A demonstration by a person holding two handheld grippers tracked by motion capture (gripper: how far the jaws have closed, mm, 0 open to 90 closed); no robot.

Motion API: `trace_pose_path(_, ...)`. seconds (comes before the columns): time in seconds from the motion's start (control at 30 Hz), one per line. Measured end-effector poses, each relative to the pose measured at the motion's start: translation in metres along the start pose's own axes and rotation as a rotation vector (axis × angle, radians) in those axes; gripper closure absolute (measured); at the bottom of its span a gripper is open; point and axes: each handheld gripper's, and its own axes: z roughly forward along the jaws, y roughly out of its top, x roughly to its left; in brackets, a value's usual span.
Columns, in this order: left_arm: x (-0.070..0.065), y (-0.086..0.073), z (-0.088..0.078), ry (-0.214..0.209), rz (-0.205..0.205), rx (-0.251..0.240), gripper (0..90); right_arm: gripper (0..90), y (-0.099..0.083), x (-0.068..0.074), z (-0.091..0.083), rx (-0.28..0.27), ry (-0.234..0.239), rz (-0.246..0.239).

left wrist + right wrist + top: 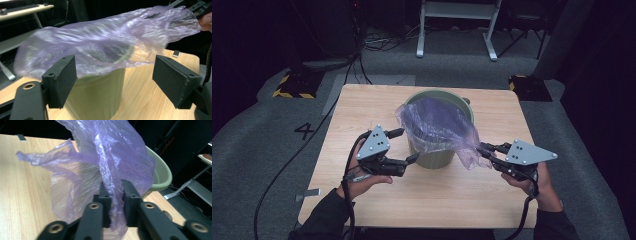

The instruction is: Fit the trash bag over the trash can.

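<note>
A pale green bin stands on the wooden table, just past its middle. A thin purple plastic bag lies loosely over the bin's mouth and hangs down its right side. My left gripper is at the bin's left side, open, with nothing between its pads. In the left gripper view the wide jaws frame the bin under the bag. My right gripper is shut on the bag's hanging edge. In the right gripper view a fold of bag is pinched between the jaws, the bin's rim behind.
A cable trails off the table's left edge onto grey carpet. A white frame stands on the floor beyond the table, and a yellow-and-black striped base sits at the far left. Bare tabletop lies in front of the bin.
</note>
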Motion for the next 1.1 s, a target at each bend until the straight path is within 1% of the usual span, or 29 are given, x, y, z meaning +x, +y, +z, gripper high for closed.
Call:
trace_pose_path(0.1, -0.007, 0.003, 0.007, -0.030, 0.030, -0.011, 18.1, 86.5, 0.000, 0.002, 0.003, -0.006, 0.010, -0.005)
trace_pose_path(0.13, -0.008, 0.004, 0.009, -0.029, 0.040, -0.007, 17.4, 88.8, 0.000, 0.003, 0.004, -0.010, 0.016, -0.006)
trace_pose_path(0.23, -0.009, 0.007, 0.013, -0.031, 0.050, -0.006, 16.5, 89.5, 0.001, 0.005, 0.006, -0.012, 0.027, -0.008)
trace_pose_path(0.27, -0.009, 0.009, 0.015, -0.020, 0.059, -0.002, 16.6, 89.7, 0.002, 0.006, 0.006, -0.010, 0.032, -0.011)
trace_pose_path(0.33, -0.008, 0.010, 0.016, -0.014, 0.069, -0.006, 18.9, 89.8, 0.004, 0.009, 0.008, -0.006, 0.035, -0.022)
trace_pose_path(0.37, -0.007, 0.011, 0.017, 0.000, 0.084, -0.004, 22.2, 89.8, 0.005, 0.010, 0.008, -0.008, 0.041, -0.022)
trace_pose_path(0.4, -0.007, 0.012, 0.018, 0.014, 0.100, 0.002, 27.9, 89.8, 0.005, 0.012, 0.009, -0.007, 0.047, -0.028)
trace_pose_path(0.43, -0.007, 0.012, 0.019, 0.031, 0.113, 0.008, 35.7, 89.8, 0.006, 0.013, 0.009, -0.006, 0.048, -0.025)
trace_pose_path(0.47, -0.006, 0.012, 0.020, 0.048, 0.123, 0.014, 40.0, 89.7, 0.007, 0.014, 0.010, -0.006, 0.052, -0.026)
trace_pose_path(0.5, -0.005, 0.013, 0.021, 0.051, 0.131, 0.019, 47.8, 89.7, 0.007, 0.015, 0.010, -0.008, 0.059, -0.023)
trace_pose_path(0.53, -0.004, 0.012, 0.021, 0.043, 0.140, 0.021, 55.2, 89.6, 0.008, 0.016, 0.010, -0.012, 0.066, -0.024)
trace_pose_path(0.57, -0.004, 0.012, 0.022, 0.045, 0.154, 0.028, 62.0, 89.4, 0.008, 0.016, 0.011, -0.013, 0.065, -0.024)
trace_pose_path(0.63, -0.003, 0.012, 0.023, 0.048, 0.174, 0.036, 73.9, 88.8, 0.009, 0.017, 0.011, -0.017, 0.067, -0.018)
trace_pose_path(0.7, -0.002, 0.012, 0.023, 0.040, 0.193, 0.038, 84.8, 87.8, 0.009, 0.017, 0.012, -0.017, 0.061, -0.019)
trace_pose_path(0.73, -0.002, 0.012, 0.022, 0.039, 0.201, 0.040, 88.8, 86.9, 0.009, 0.017, 0.012, -0.017, 0.057, -0.019)
trace_pose_path(0.77, -0.001, 0.011, 0.021, 0.034, 0.207, 0.044, 89.5, 84.4, 0.009, 0.017, 0.011, -0.016, 0.049, -0.014)
trace_pose_path(0.8, -0.002, 0.011, 0.020, 0.026, 0.222, 0.052, 89.7, 79.4, 0.009, 0.016, 0.011, -0.017, 0.043, -0.010)
trace_pose_path(0.83, -0.003, 0.010, 0.018, 0.029, 0.238, 0.059, 89.7, 75.7, 0.009, 0.015, 0.010, -0.019, 0.027, 0.009)
trace_pose_path(0.87, -0.004, 0.009, 0.017, 0.023, 0.248, 0.064, 89.8, 74.8, 0.008, 0.013, 0.010, -0.022, 0.020, 0.019)
trace_pose_path(0.93, -0.007, 0.007, 0.014, 0.012, 0.275, 0.074, 89.8, 67.9, 0.007, 0.011, 0.008, -0.023, 0.017, 0.033)
trace_pose_path(0.97, -0.008, 0.006, 0.014, 0.015, 0.289, 0.078, 89.8, 62.0, 0.006, 0.009, 0.008, -0.019, 0.012, 0.048)
trace_pose_path(1.0, -0.010, 0.004, 0.013, 0.007, 0.314, 0.091, 89.8, 58.7, 0.006, 0.008, 0.008, -0.010, 0.004, 0.068)
trace_pose_path(1.03, -0.012, 0.003, 0.012, 0.004, 0.322, 0.102, 89.8, 55.0, 0.006, 0.005, 0.007, -0.008, -0.011, 0.093)
trace_pose_path(1.1, -0.014, 0.001, 0.012, 0.000, 0.338, 0.112, 89.8, 51.3, 0.007, 0.003, 0.006, -0.021, -0.015, 0.121)
